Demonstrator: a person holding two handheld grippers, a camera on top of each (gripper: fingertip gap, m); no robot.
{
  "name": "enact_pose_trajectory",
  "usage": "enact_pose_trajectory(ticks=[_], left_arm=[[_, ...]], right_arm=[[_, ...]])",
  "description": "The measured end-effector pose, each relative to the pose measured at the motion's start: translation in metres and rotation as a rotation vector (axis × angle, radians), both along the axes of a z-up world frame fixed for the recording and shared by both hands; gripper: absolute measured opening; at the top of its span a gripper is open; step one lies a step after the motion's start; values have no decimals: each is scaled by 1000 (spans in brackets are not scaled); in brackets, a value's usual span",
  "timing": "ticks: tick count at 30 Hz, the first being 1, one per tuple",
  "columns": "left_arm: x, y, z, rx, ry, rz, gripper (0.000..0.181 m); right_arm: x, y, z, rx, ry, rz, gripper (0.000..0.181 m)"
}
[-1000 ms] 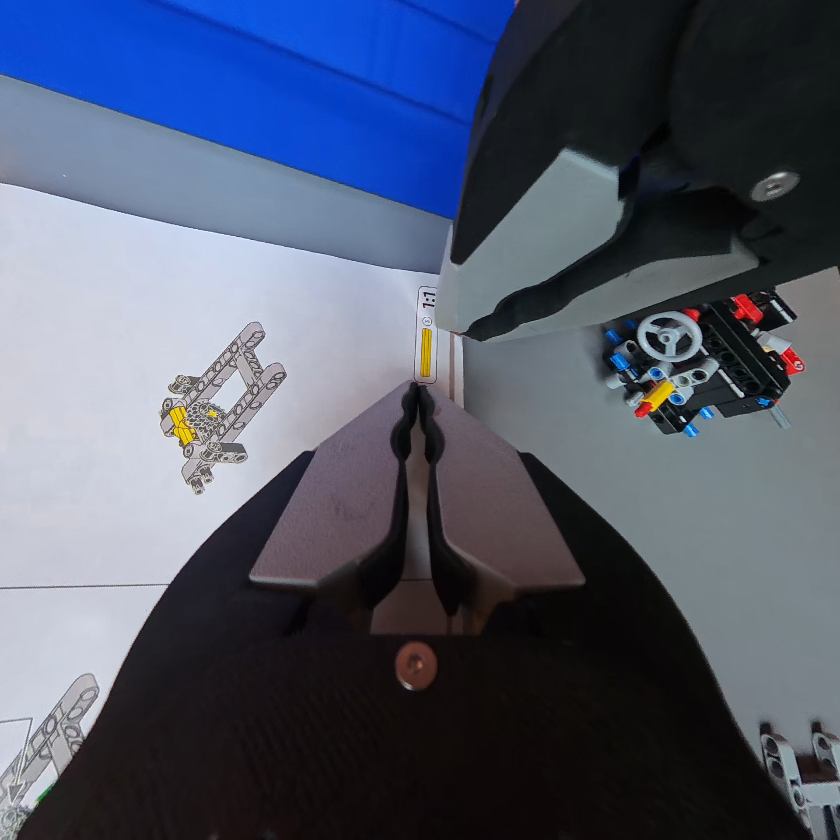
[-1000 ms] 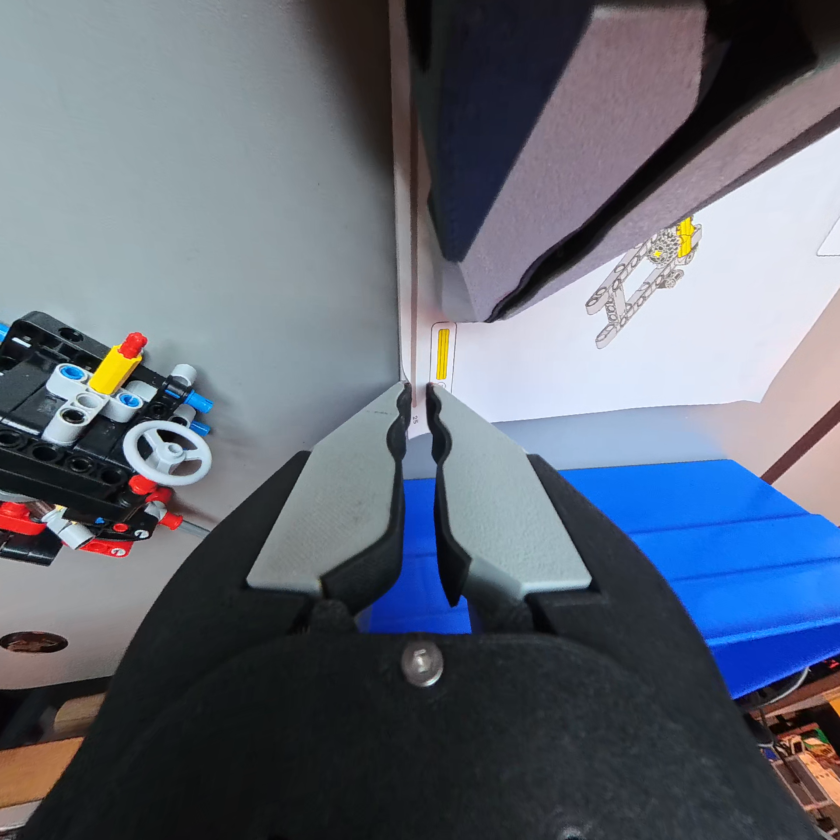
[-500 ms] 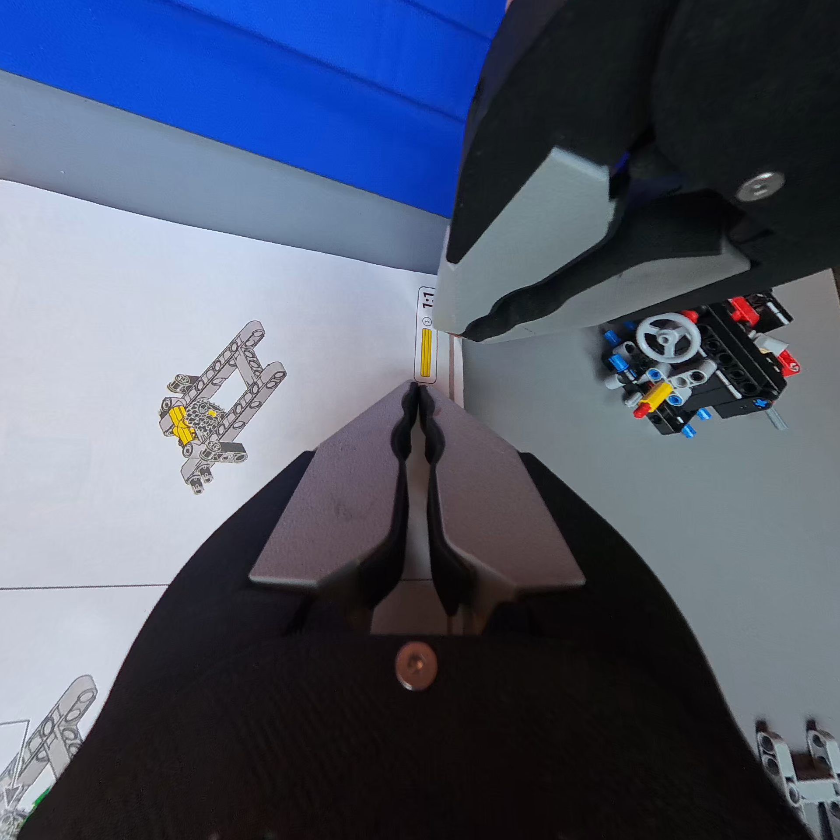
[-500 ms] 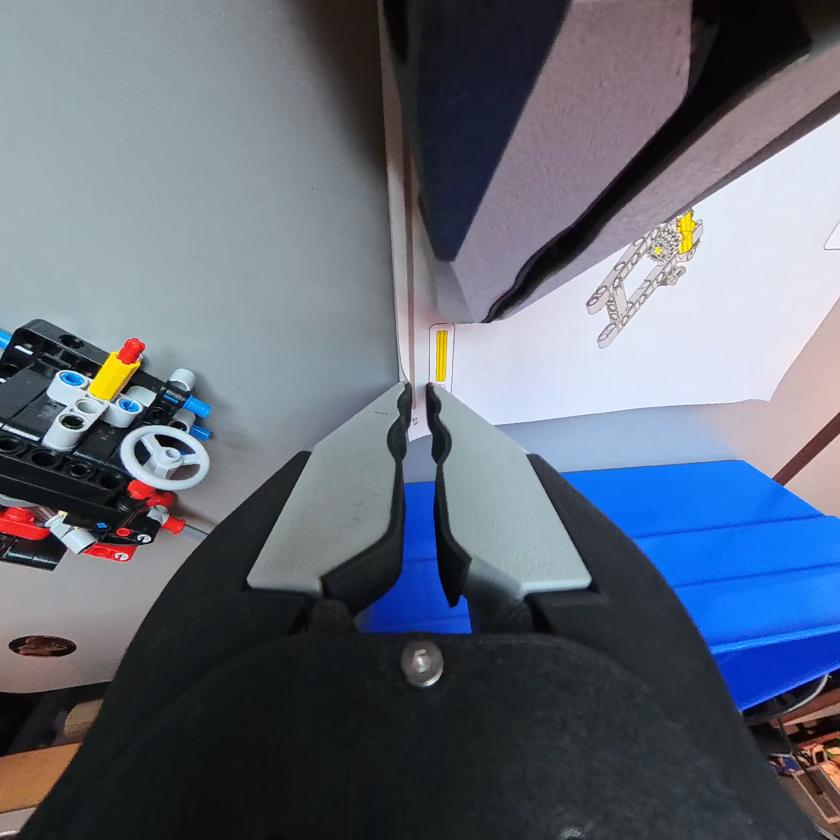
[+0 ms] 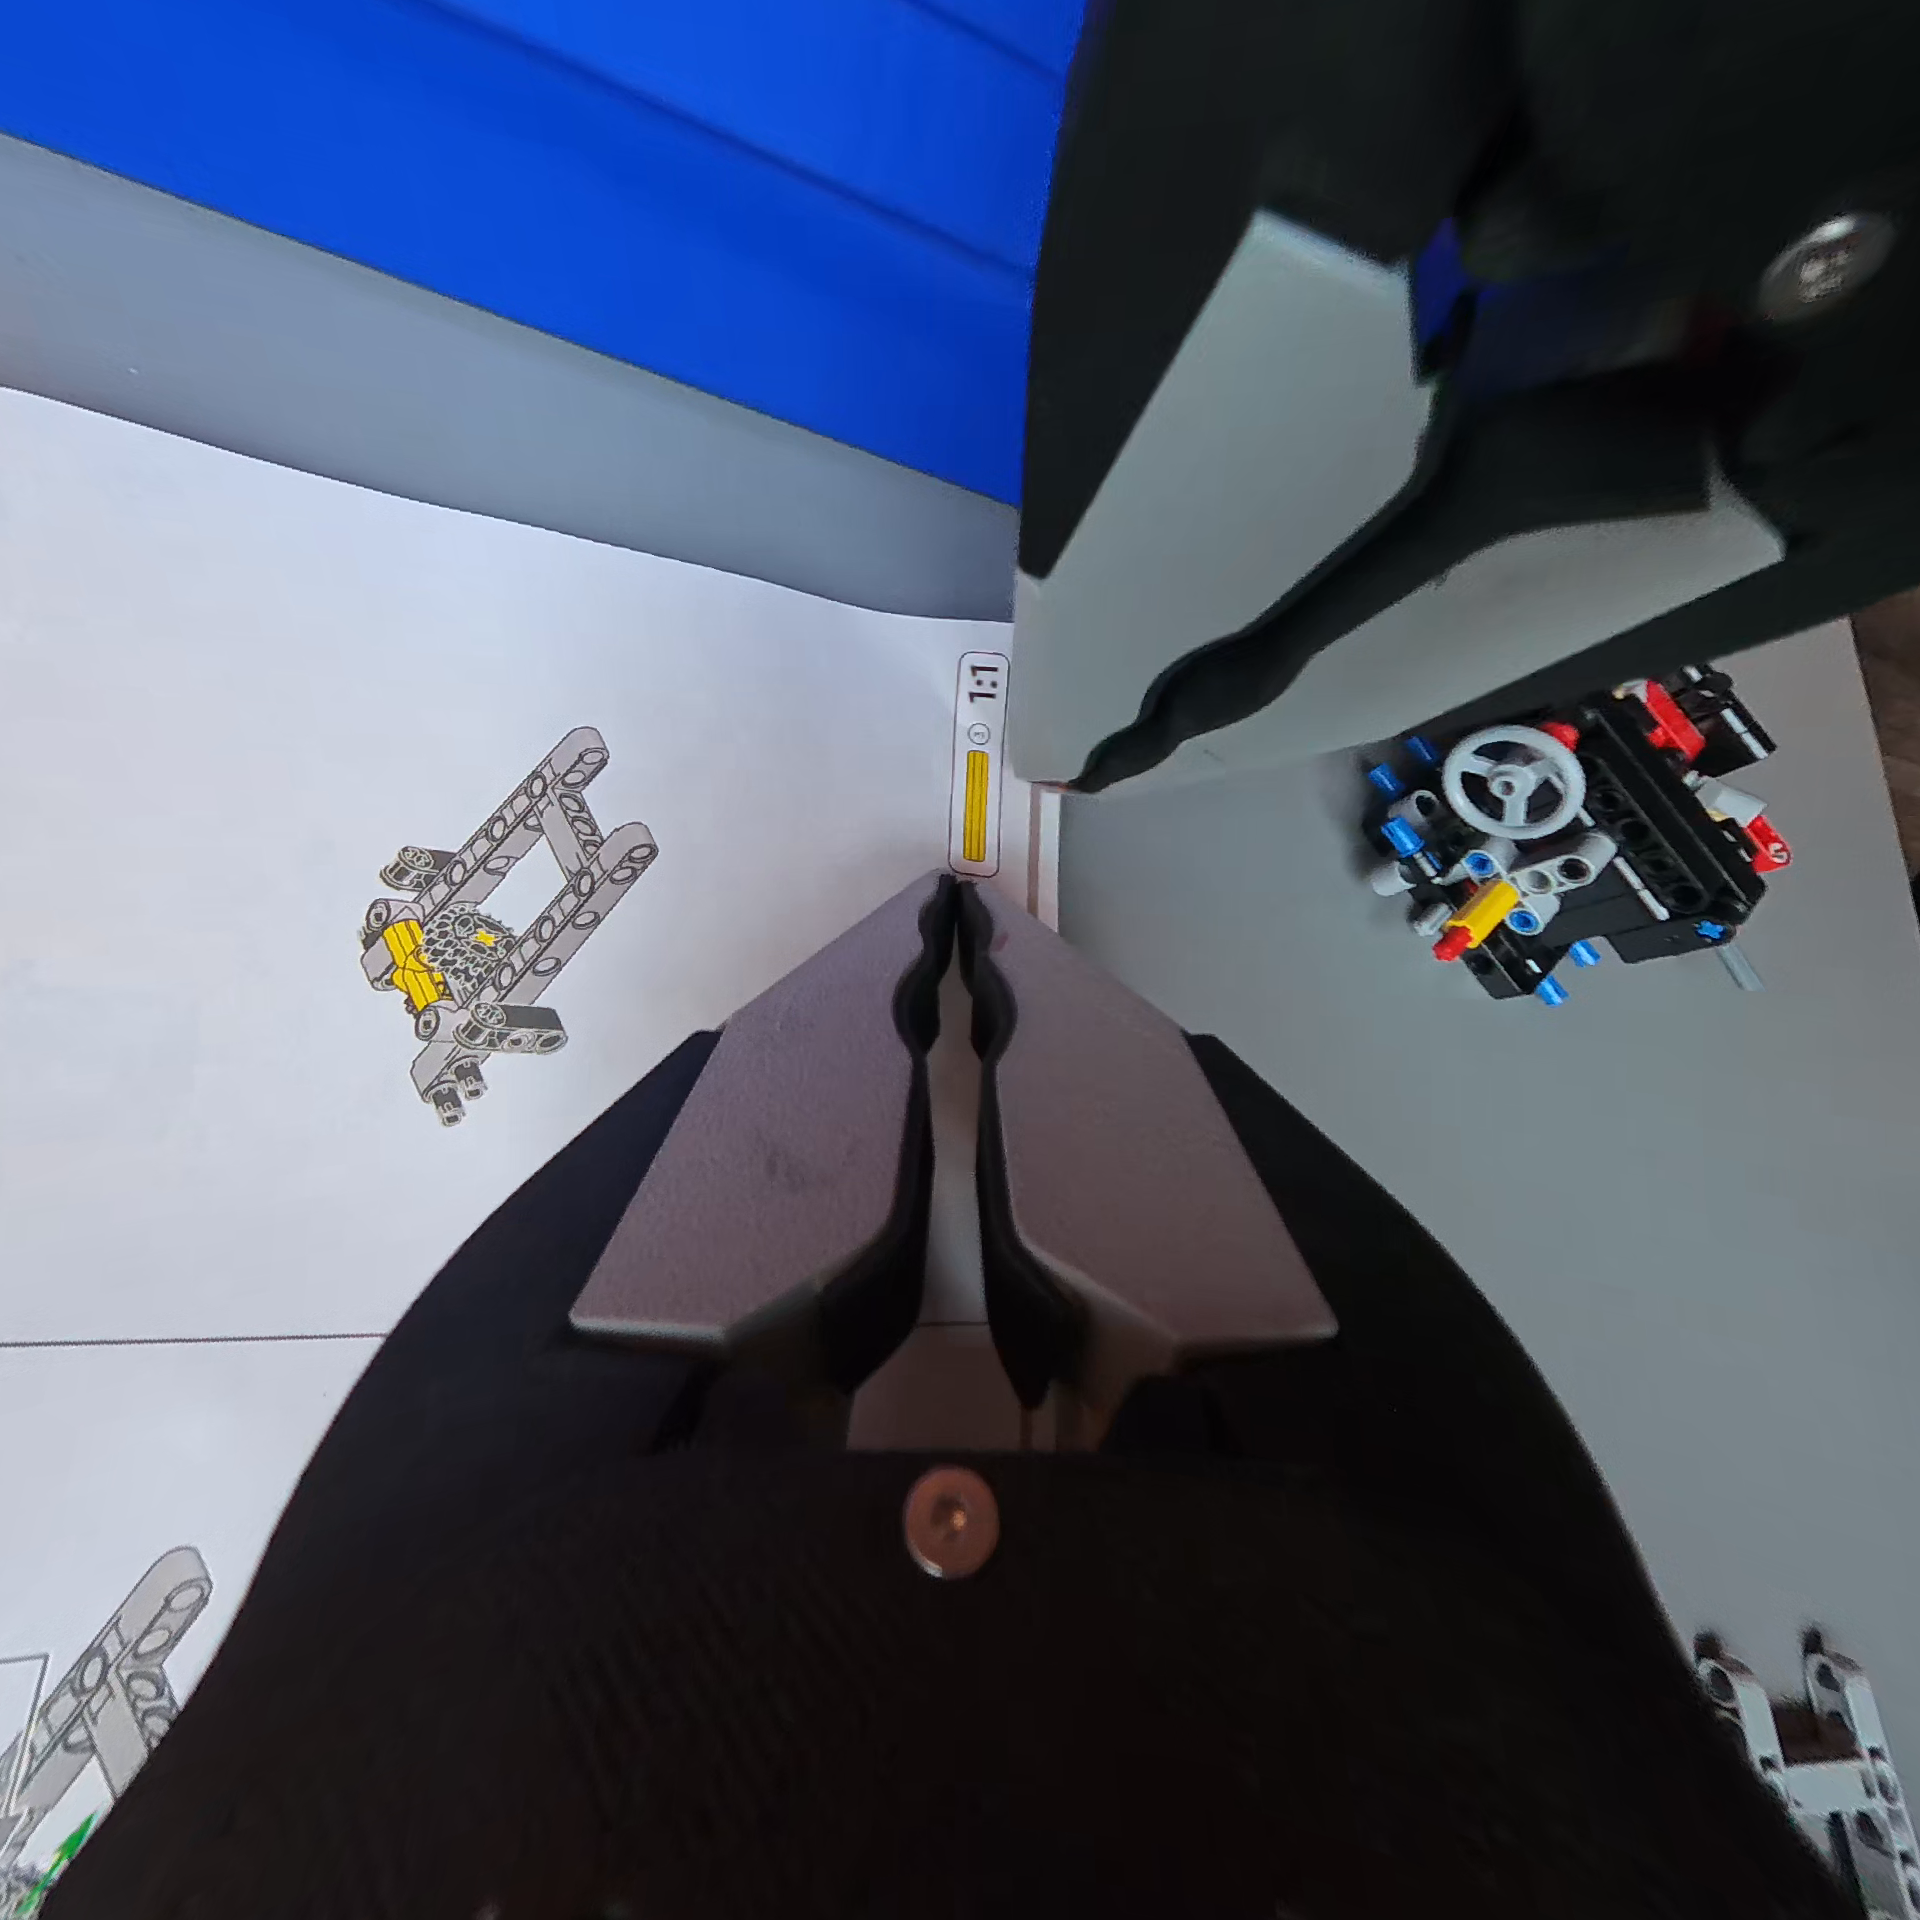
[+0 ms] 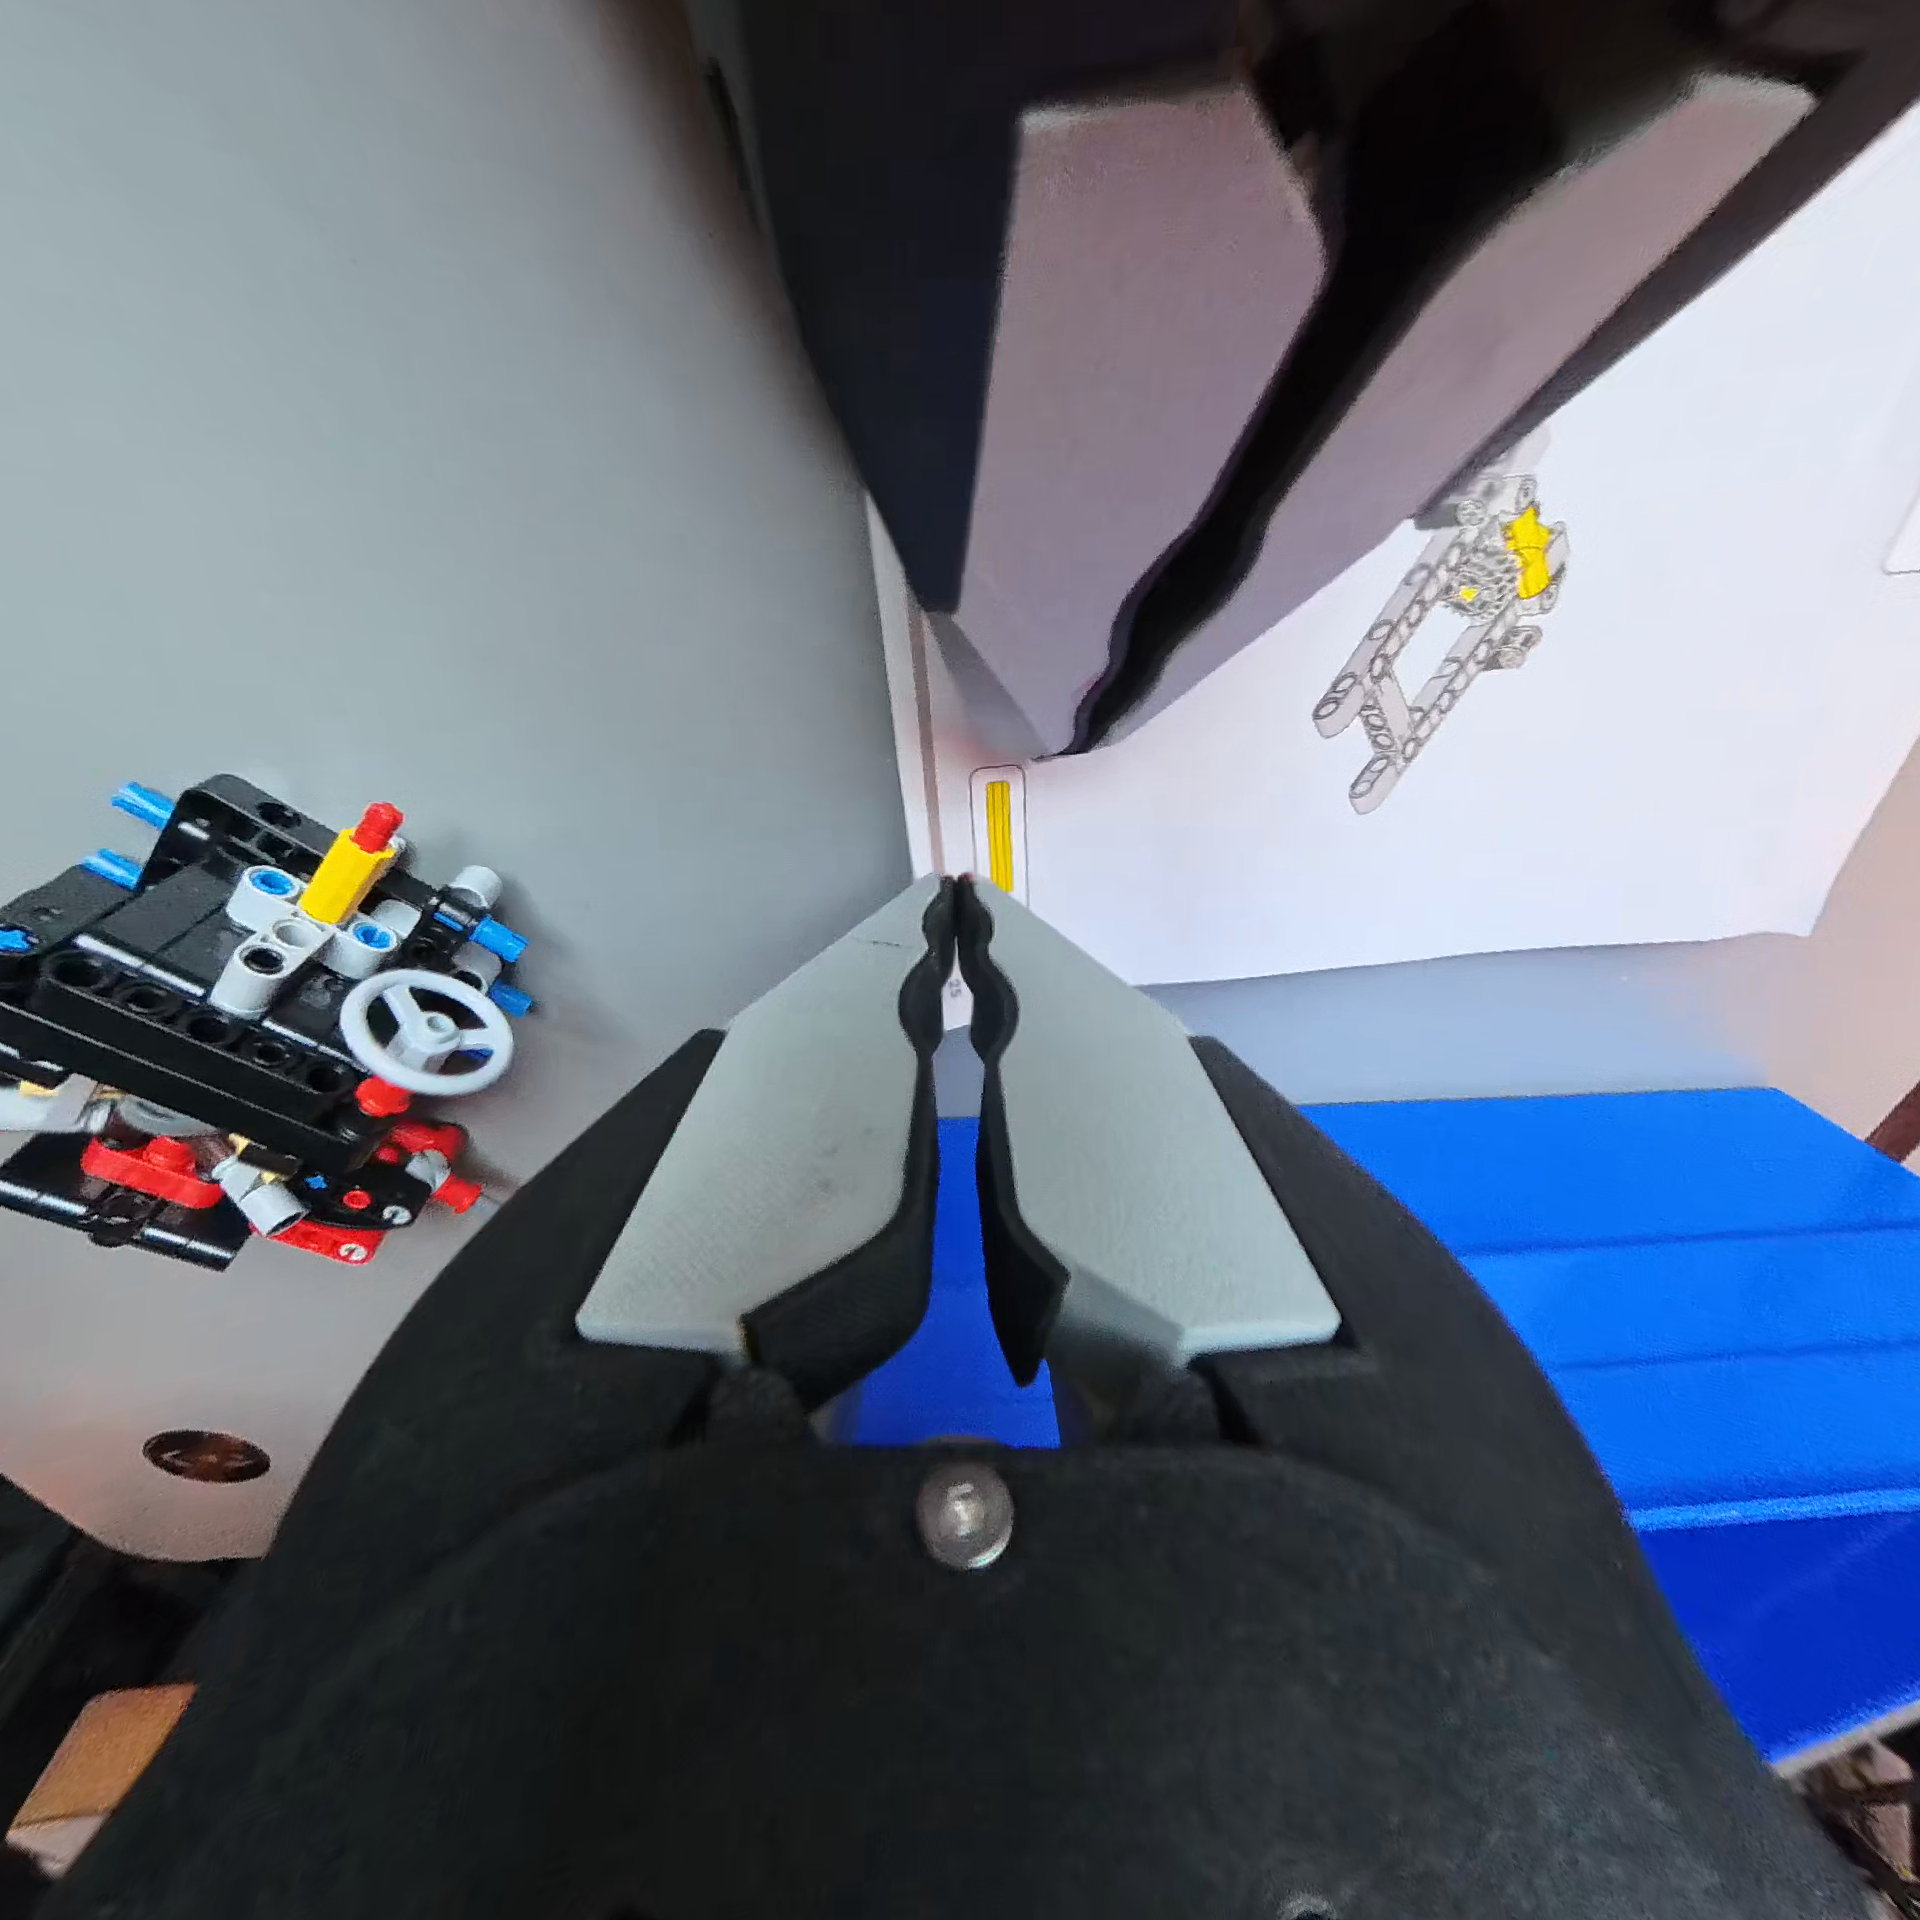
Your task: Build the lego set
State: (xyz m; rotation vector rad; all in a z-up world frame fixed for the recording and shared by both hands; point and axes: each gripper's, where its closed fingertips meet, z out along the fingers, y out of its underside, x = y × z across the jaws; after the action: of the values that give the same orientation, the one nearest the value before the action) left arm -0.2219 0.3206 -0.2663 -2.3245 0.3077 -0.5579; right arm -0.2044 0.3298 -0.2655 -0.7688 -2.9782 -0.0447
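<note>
Both grippers pinch the instruction booklet's (image 5: 623,665) edge at frame centre: left gripper (image 5: 954,883) with fingertips together on the page, right gripper (image 6: 952,883) likewise from the opposite side. Partly built lego model (image 5: 1569,842) sits on the grey table (image 5: 1455,1195), right of the page. Blue mat (image 5: 520,156) fills the upper left.
</note>
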Motion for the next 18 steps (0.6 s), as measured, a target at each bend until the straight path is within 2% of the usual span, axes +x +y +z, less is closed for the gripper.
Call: enact_pose_trajectory(ticks=[7,10,15,18], left_arm=[[0,0,-1,-2,3,-1,0],[0,0,-1,-4,2,-1,0],[0,0,-1,0,12,-1,0],[0,0,-1,-1,8,0,0]], right_arm=[[4,-4,1,62,38,101,1],[5,2,-1,82,32,75,16],[2,6,-2,115,56,92,5],[2,7,-3,131,48,92,4]])
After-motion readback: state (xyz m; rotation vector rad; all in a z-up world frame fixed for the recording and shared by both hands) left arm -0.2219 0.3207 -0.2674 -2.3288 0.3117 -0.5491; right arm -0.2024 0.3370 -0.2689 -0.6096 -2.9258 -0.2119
